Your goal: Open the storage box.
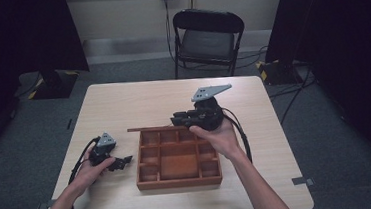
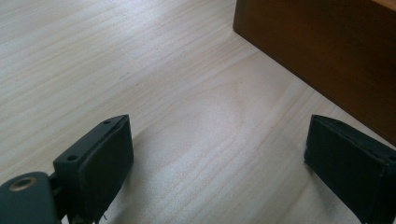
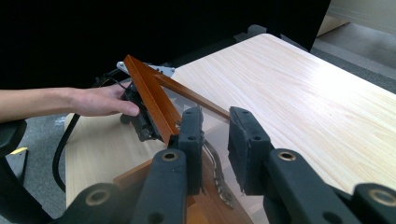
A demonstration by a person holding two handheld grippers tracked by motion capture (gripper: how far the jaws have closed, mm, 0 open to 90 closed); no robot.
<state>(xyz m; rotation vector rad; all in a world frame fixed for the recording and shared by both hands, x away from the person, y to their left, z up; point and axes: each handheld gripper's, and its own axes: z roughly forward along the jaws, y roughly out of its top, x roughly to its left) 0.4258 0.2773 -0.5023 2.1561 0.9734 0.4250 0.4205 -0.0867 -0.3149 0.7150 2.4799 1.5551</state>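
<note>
Pale wood is stretching across the table [image 1: 123, 102], with a black folding chair [image 1: 207, 37] sitting beyond its far edge on grey carpet. Centre stage, a wooden compartment box [image 1: 179, 177] is lying on the table, and its glazed lid [image 3: 152, 95] is standing raised, a wood frame around a clear pane.

The right gripper [image 3: 215, 140] is hovering over the box's far edge, its jaws drawn close together, and the lid's frame is lying against the outer face of one jaw. Whether the pads are actually pinching the pane's edge, I cannot tell from here. In the high view that right gripper [image 1: 194, 118] is sitting directly above the back wall of the box, with the lid edge reaching out ahead of its tips.

Over on the other side, the left gripper [image 2: 219, 158] is resting low on the table, jaws spread wide with bare tabletop between them. The box's side wall [image 2: 327, 60] is lying just ahead of it, near but apart.
</note>
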